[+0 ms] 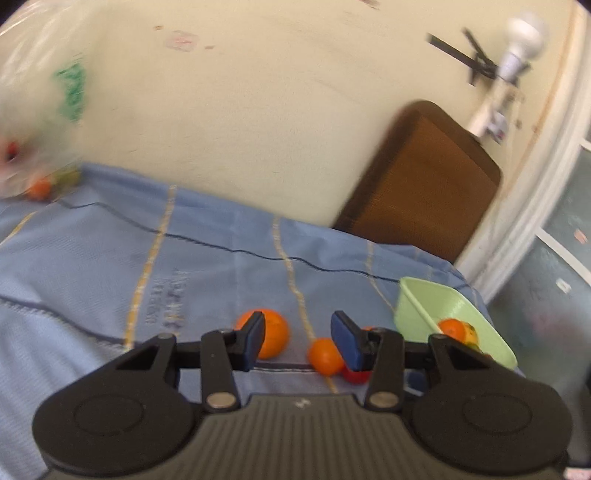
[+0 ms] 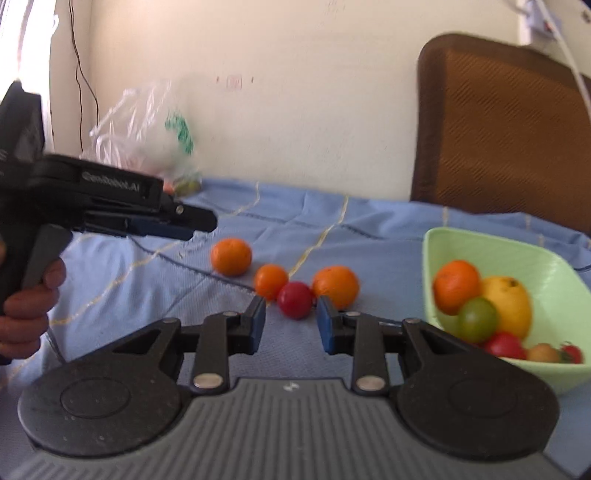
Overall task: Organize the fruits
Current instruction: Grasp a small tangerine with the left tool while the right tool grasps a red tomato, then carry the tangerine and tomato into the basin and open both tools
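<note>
Looking along the left tongs (image 1: 298,341), a narrow, empty gap is seen, with loose oranges (image 1: 271,334) on the blue-clothed surface (image 1: 92,277) beyond. From the right view, the right tongs (image 2: 291,325) (also narrowly parted, holding nothing) are aimed at a red fruit (image 2: 294,300); a pickup is judged the step in hand, calling for wider tongs and then a carry to the green bowl (image 2: 546,266).

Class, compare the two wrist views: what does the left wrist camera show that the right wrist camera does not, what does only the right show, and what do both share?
Only the left wrist view shows the light bulb high on the wall and the window frame at the right edge.

Only the right wrist view shows the yellow fruit, the green fruit and the small tomatoes in the bowl, and the hand holding the left hand-held gripper.

Both show the green bowl, loose oranges, the red fruit, the plastic bag, the blue cloth and the brown chair back.
</note>
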Action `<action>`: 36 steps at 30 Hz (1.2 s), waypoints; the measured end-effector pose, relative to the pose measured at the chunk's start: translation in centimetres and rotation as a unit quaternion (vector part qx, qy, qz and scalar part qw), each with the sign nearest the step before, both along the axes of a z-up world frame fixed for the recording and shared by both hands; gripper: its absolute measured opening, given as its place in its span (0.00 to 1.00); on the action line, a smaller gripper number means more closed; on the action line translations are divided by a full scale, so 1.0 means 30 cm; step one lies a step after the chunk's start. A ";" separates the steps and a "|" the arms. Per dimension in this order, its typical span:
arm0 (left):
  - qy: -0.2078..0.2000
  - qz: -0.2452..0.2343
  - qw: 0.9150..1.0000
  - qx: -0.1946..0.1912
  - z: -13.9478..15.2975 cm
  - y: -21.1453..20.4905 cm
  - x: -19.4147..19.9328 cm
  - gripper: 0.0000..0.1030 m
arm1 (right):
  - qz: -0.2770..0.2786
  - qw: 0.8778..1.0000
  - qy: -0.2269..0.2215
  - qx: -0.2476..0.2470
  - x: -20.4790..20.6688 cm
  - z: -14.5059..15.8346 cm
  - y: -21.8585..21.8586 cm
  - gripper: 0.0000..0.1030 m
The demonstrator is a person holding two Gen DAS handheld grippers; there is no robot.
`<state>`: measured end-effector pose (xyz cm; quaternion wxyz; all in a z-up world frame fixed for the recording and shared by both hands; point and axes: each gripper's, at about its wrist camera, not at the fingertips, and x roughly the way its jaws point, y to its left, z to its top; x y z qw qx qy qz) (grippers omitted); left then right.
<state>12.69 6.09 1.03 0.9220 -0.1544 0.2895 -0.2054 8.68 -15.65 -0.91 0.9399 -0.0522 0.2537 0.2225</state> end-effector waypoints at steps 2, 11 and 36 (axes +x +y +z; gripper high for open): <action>-0.007 -0.027 1.000 0.008 0.005 -0.044 0.004 0.39 | -0.003 1.000 0.021 0.006 0.033 -0.006 0.007 0.33; 0.013 -0.058 0.998 0.018 -0.042 -0.109 0.066 0.39 | -0.022 0.998 0.059 0.015 0.082 -0.043 0.025 0.26; 0.026 -0.081 0.992 0.092 -0.046 -0.255 -0.055 0.29 | -0.047 0.999 0.002 0.008 -0.116 -0.042 -0.116 0.29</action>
